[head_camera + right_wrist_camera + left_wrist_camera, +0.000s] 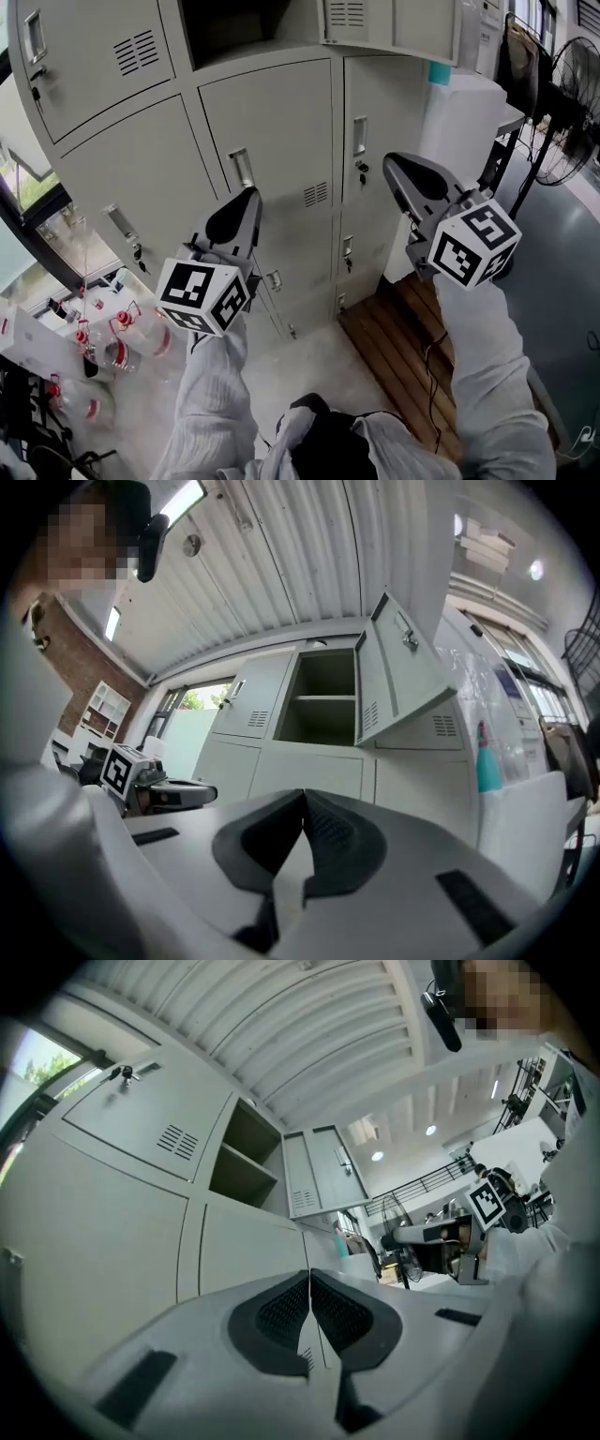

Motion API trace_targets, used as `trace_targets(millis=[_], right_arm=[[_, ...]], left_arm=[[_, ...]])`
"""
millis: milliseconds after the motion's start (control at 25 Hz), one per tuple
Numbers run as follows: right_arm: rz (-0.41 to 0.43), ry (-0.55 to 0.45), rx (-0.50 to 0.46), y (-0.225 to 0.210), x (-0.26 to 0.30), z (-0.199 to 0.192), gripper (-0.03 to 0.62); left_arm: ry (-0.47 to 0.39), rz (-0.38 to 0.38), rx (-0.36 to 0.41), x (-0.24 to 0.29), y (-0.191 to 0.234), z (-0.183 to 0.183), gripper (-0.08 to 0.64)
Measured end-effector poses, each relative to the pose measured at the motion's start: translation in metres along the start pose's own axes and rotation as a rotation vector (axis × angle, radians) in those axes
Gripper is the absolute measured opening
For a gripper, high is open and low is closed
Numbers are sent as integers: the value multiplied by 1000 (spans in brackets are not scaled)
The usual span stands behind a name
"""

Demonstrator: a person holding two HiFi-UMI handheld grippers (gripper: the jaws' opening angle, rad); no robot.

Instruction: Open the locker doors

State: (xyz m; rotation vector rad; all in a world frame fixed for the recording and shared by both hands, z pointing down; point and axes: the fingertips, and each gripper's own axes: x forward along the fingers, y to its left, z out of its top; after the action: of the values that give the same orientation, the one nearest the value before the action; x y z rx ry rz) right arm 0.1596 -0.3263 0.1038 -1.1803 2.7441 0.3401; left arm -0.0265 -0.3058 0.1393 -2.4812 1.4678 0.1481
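- Grey lockers (272,122) fill the head view; left gripper (251,197) and right gripper (390,161) are both below the open compartment (234,23).
- Left gripper view: jaws pressed together, empty; compartment above-left of them.
- Right gripper view: jaws together, empty; compartment directly above.

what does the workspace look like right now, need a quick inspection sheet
surface: grey floor, wooden boards at the right
job's things: lockers; one top door hangs open, the other doors in view are shut
clutter: bottles with red caps on the floor at the left
grippers: left tongs and right tongs both shut, empty, short of the lockers
cables: thin dark cable over the boards
surroundings: fan at the right, window at the left
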Motion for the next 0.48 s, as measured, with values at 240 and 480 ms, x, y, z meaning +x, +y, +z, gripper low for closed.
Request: trace_targets(millis=[240, 480], right_arm=[[55, 54, 93, 43, 3, -54, 0], [43, 114, 102, 82, -4, -94, 0]], left_arm=[[65, 9, -46, -28, 5, -44, 12], [131, 0, -67, -67, 9, -78, 12]])
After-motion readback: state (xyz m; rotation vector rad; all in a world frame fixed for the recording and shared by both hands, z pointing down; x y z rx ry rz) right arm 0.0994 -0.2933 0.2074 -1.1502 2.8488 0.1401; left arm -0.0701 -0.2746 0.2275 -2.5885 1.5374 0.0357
